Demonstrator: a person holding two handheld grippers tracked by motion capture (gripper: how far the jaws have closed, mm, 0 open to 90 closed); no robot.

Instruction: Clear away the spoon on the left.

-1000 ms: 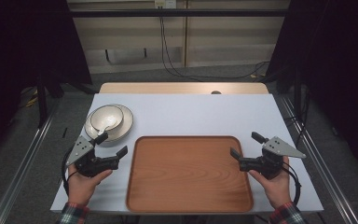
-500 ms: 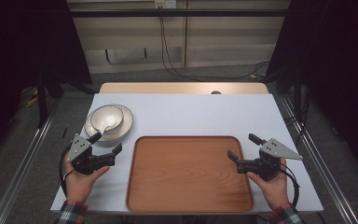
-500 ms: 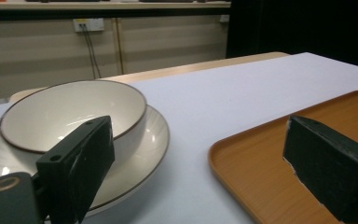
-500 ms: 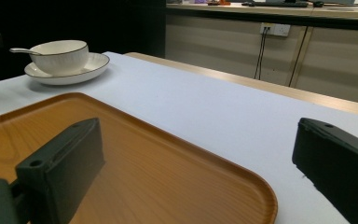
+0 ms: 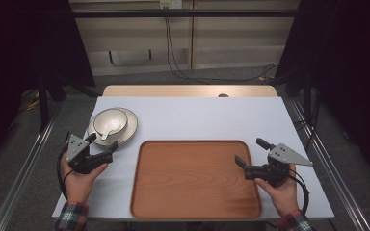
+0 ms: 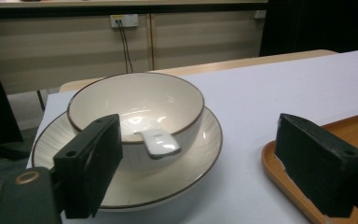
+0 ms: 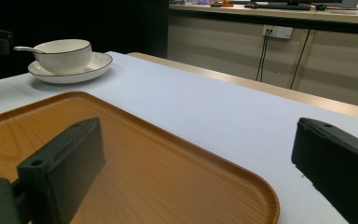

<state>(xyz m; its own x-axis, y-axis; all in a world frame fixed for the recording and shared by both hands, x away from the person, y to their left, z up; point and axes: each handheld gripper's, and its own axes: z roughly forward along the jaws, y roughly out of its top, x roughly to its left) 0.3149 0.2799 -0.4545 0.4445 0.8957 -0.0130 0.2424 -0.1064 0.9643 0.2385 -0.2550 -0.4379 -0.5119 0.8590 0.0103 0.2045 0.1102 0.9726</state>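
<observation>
surface [image 5: 202,118]: white, carries everything
tray [image 5: 195,178]: wooden, empty, centre front
plate [image 5: 127,130]: far-left, bowl [image 5: 110,119] and spoon [image 5: 107,132] on it
left hand-held gripper [image 5: 102,149]: beside plate, jaws wide, just been closing, nothing between
right hand-held gripper [image 5: 250,156]: open, empty, over tray edge
step: approach; next, likely grip plate rim

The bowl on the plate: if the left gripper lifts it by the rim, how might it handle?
The bowl looks glazed, so probably slippery and breakable. It sits loose on the plate, so may slide. The spoon leaning inside could shift.
</observation>
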